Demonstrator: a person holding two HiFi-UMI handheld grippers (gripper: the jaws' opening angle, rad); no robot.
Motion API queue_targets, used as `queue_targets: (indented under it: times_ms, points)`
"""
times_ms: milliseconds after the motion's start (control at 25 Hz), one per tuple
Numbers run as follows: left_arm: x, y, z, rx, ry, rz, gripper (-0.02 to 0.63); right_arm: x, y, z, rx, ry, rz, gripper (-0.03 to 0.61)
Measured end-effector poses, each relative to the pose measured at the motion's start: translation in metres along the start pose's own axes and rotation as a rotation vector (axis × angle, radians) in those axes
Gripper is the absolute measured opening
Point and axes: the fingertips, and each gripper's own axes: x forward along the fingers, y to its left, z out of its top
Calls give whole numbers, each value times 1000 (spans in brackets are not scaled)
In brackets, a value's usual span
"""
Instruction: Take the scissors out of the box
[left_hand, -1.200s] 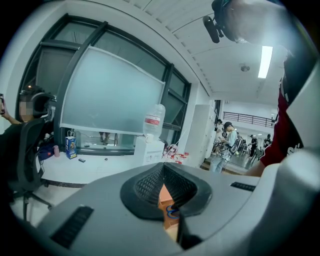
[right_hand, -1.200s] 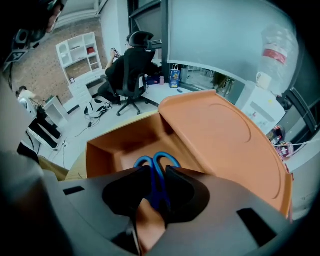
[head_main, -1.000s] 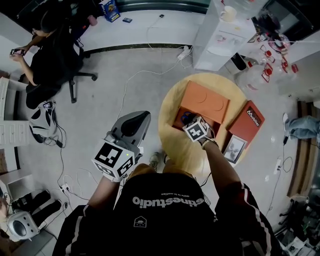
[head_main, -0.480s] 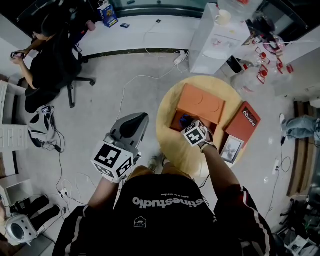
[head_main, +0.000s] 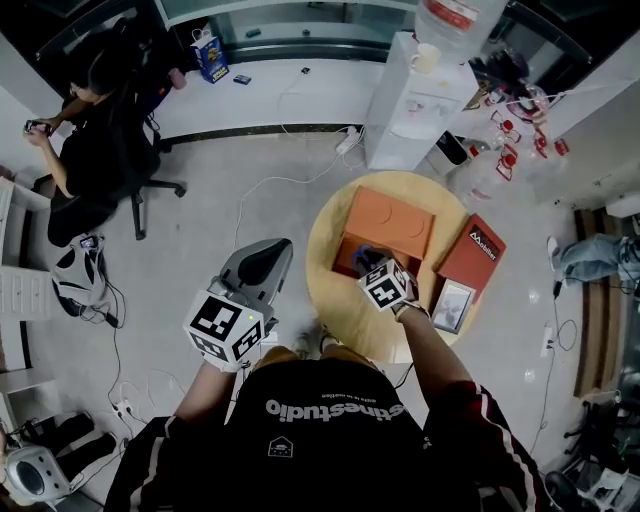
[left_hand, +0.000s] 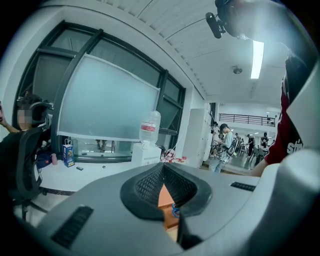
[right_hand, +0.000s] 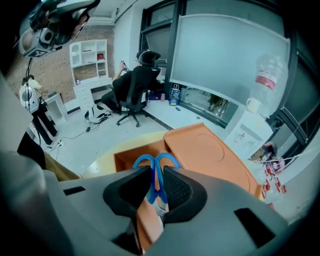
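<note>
Not much changed since a sec ago: right gripper (right_hand: 157, 169) still over the open box (right_hand: 129, 156). Scissors (right_hand: 152, 189) run 12 to 6 in its view, blue loops at 12, blades toward 6, jaws clamped on the handles. Left gripper (left_hand: 163, 164) pinched closed, empty, off at 9

Head view: looks steeply down on round table (head_main: 335, 290). Gripper views: peer close along jaws at the same orange box (right_hand: 207, 145).
</note>
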Motion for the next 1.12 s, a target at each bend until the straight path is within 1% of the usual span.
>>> queue_targets:
  times_ms: [320,600,720,920,1120]
  points:
    - [-8,-10,14,16,-21,-26,17,-30,-4,19,33,-58,-58,104]
    - [-8,-20,22,35,-39,-62,17,-62,-13,29,116,-126,-126,104]
    - [-2,-25,26,47,-46,-80,17,-77,-17,29,167,-156,-143,104]
    - [10,-33,38,71,-63,-118,17,-104,-25,33,198,-196,-193,104]
    - [27,-46,51,96,-73,-154,17,-135,-31,31,249,-242,-224,104]
